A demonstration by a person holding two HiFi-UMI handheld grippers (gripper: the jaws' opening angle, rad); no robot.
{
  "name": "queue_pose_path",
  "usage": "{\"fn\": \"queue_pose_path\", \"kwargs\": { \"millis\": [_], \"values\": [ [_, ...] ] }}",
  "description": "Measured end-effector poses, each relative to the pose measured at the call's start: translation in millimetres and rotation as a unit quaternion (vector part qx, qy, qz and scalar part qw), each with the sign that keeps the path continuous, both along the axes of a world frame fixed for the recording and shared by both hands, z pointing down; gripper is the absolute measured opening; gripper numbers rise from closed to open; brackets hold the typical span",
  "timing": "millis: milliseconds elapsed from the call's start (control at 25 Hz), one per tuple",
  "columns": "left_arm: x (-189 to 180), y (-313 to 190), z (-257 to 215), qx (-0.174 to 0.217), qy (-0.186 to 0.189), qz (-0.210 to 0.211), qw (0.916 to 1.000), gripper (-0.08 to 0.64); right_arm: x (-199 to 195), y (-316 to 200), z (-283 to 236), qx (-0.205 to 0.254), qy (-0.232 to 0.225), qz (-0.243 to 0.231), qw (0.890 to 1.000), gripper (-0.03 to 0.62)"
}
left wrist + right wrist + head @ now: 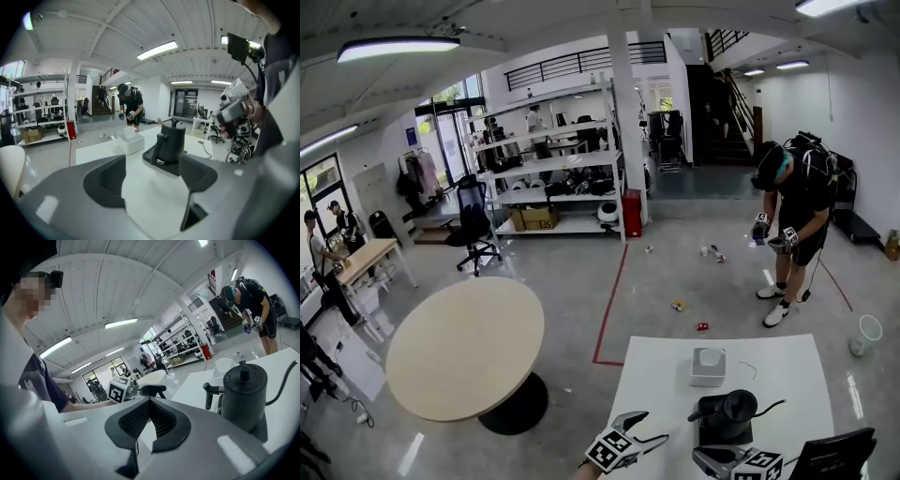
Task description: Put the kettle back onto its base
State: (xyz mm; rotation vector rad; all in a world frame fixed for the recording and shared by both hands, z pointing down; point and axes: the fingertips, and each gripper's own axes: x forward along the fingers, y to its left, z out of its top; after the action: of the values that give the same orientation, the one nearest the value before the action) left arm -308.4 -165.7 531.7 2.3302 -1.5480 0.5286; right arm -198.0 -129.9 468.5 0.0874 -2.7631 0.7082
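The black kettle (727,411) stood on its base (161,165) on the white desk (666,384), seemingly already seated. The left tongs (150,183) gaped wide and empty, near it; the right tongs (150,401) were pinched together on nothing. Rigid and probably weighty if filled, it looked best gripped by its side handle (209,394).

right gripper (149,401): jaws together, nothing between | kettle (244,397): on base (260,430), right of the jaws, apart

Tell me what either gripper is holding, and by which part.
Nothing: left gripper open, right gripper shut and empty; kettle sits on its base, untouched.
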Motion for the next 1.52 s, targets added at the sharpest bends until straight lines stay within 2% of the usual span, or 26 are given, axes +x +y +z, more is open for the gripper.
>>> {"fn": "queue_pose_path", "kwargs": {
  "millis": [120,160,240,280,360,560,720,880,1000,1200,1520],
  "values": [
    [-6,13,-10,0.025,0.027,-0.014,0.9992,0.311,-18,4,-6,0.019,-0.005,-0.023,1.000,0.002],
    [-7,17,-17,0.036,0.040,-0.020,0.9984,0.261,-21,6,-10,0.023,-0.007,-0.029,0.999,0.002],
    [-10,28,-34,0.064,0.070,-0.038,0.9948,0.051,-25,13,-17,0.028,-0.008,-0.036,0.999,0.002],
    [-12,34,-41,0.076,0.084,-0.047,0.9925,0.002,-27,17,-20,0.030,-0.008,-0.039,0.999,0.002],
    [-11,43,-51,0.086,0.097,-0.054,0.9902,0.002,-28,28,-26,0.034,-0.013,-0.044,0.998,0.002],
    [11,53,-78,0.093,0.080,-0.049,0.9912,0.002,-19,40,-43,0.030,-0.028,-0.049,0.998,0.002],
    [37,56,-80,0.099,0.085,-0.055,0.9899,0.002,4,46,-44,0.041,-0.047,-0.053,0.997,0.002],
    [56,49,-79,0.106,0.062,-0.058,0.9908,0.002,29,42,-40,0.062,-0.070,-0.054,0.994,0.002],
    [89,54,-86,0.106,0.062,-0.057,0.9908,0.002,62,46,-43,0.059,-0.068,-0.044,0.995,0.002],
    [163,63,-93,0.094,0.073,-0.047,0.9918,0.002,132,55,-64,0.052,-0.083,-0.023,0.995,0.002],
    [249,106,-104,0.075,0.040,-0.049,0.9952,0.002,215,92,-76,0.024,-0.112,-0.018,0.993,0.002]
  ]
}}
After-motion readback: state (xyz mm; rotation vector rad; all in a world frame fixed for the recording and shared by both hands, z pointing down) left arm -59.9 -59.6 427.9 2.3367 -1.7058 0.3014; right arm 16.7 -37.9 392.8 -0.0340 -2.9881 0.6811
